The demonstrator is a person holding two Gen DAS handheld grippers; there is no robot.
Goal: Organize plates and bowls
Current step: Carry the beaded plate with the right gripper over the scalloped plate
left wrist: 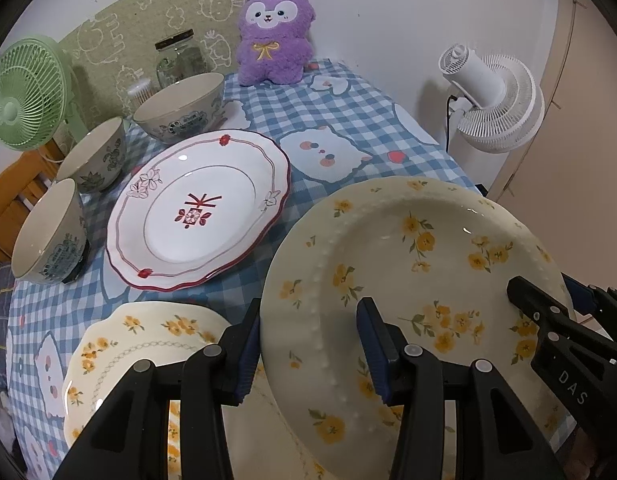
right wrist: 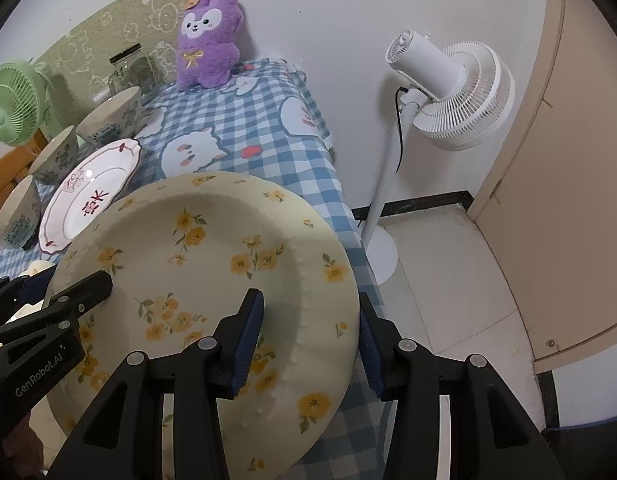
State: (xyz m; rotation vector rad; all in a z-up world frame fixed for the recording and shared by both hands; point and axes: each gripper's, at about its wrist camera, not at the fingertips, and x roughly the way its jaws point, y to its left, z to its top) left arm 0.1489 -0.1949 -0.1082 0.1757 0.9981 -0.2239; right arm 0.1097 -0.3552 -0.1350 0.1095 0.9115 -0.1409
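A large cream plate with yellow flowers [left wrist: 420, 264] [right wrist: 212, 248] is held tilted above the table by both grippers. My left gripper [left wrist: 310, 344] is shut on its left rim; my right gripper [right wrist: 310, 340] is shut on its right rim and shows in the left wrist view [left wrist: 548, 312]. A smaller yellow-flowered plate [left wrist: 148, 344] lies on the table under the left gripper. A white plate with red trim [left wrist: 200, 212] [right wrist: 88, 196] lies in the middle. Three patterned bowls [left wrist: 48, 232] [left wrist: 94, 156] [left wrist: 180, 108] stand along the table's left side.
A blue checked tablecloth [left wrist: 348, 120] covers the table. A purple plush [left wrist: 272, 36], a glass jar [left wrist: 180, 60] and a green fan [left wrist: 24, 92] stand at the back. A white standing fan [right wrist: 448, 92] is on the floor right of the table.
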